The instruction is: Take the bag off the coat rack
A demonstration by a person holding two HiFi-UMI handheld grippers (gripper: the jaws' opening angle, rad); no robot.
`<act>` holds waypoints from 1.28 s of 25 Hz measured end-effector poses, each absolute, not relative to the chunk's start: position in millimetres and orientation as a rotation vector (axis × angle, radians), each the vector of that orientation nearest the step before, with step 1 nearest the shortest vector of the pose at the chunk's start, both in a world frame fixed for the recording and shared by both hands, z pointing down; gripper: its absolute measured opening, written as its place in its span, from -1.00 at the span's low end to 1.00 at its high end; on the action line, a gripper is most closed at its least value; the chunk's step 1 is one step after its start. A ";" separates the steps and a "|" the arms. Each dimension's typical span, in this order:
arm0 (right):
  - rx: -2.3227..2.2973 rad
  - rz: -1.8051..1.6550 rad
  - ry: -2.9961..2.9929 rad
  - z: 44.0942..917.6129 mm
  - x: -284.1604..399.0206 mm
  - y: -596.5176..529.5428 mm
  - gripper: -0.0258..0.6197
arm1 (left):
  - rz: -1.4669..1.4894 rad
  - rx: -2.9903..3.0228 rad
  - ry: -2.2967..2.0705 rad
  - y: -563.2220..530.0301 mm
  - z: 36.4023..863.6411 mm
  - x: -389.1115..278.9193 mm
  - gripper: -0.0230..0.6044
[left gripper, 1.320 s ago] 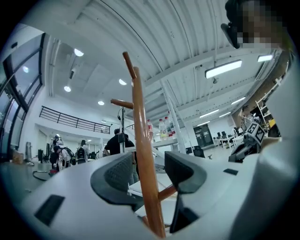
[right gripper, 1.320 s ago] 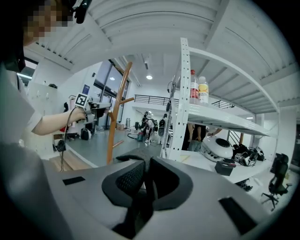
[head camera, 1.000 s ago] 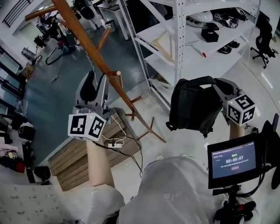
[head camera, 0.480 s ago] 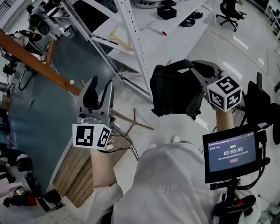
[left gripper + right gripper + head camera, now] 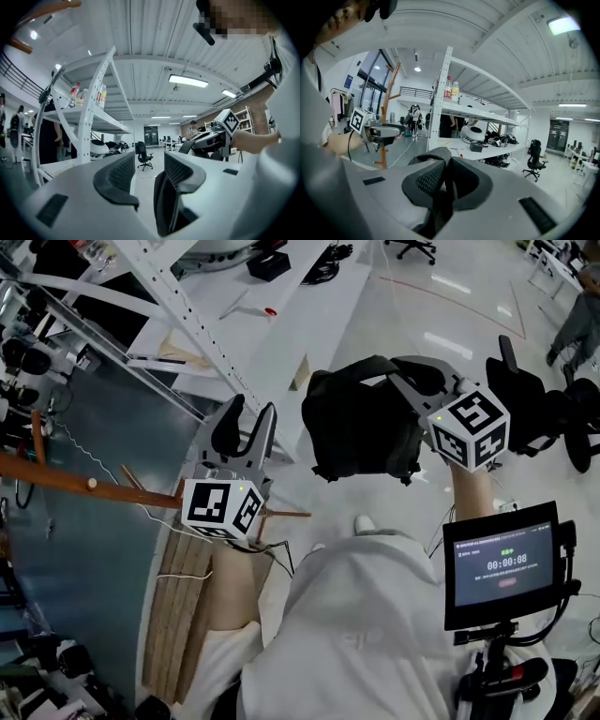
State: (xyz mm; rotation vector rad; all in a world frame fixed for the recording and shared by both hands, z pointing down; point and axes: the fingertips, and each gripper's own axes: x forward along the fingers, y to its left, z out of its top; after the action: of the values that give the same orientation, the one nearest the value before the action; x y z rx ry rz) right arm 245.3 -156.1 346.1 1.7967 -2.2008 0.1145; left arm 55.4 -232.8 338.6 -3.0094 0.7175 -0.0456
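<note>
White shelving [image 5: 178, 320] and pale floor [image 5: 394, 315] fill the head view, with the wooden coat rack [image 5: 56, 486] pushed out to the left edge. A second ago its pole ran right beside the left hand-held gripper [image 5: 248, 423]; since then the person has turned away, and the black bag [image 5: 361, 432] now hangs well apart from the rack, out over open floor. By the look of it the bag is already off its peg, so what remains is only carrying it clear or setting it down.

The right hand-held gripper [image 5: 412, 390] carries the bag, yet from above the bag's bulk hides the grip itself. The right gripper view settles it: the jaws are closed on a dark strap [image 5: 440, 180] pinched between the pads — and the rack stands upright far behind. The left gripper view shows its jaws apart with nothing between them, only a distant office chair [image 5: 144, 161] through the gap.
</note>
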 end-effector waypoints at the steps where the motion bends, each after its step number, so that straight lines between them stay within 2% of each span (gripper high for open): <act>1: 1.819 0.118 -2.180 345.2 251.5 -147.2 -0.77 | -0.047 -3.026 0.679 -227.7 340.5 66.5 -0.29; 6: 1.890 0.136 -2.101 350.4 274.9 -117.4 -0.77 | -0.081 -3.084 0.498 -202.5 358.5 117.2 -0.29; 15: 1.982 0.182 -2.007 361.4 295.6 -89.5 -0.77 | -0.342 -2.999 0.025 -138.4 412.7 199.7 -0.29; 32: 2.017 0.226 -1.966 374.6 297.3 -80.1 -0.77 | -0.340 -3.109 -0.088 -130.7 422.4 218.5 -0.29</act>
State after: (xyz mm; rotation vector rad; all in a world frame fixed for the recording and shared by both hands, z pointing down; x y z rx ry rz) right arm 297.3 -80.1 374.6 2.0166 -1.9660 0.2258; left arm 218.5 -130.7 422.4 -3.1093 -0.0882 -0.3400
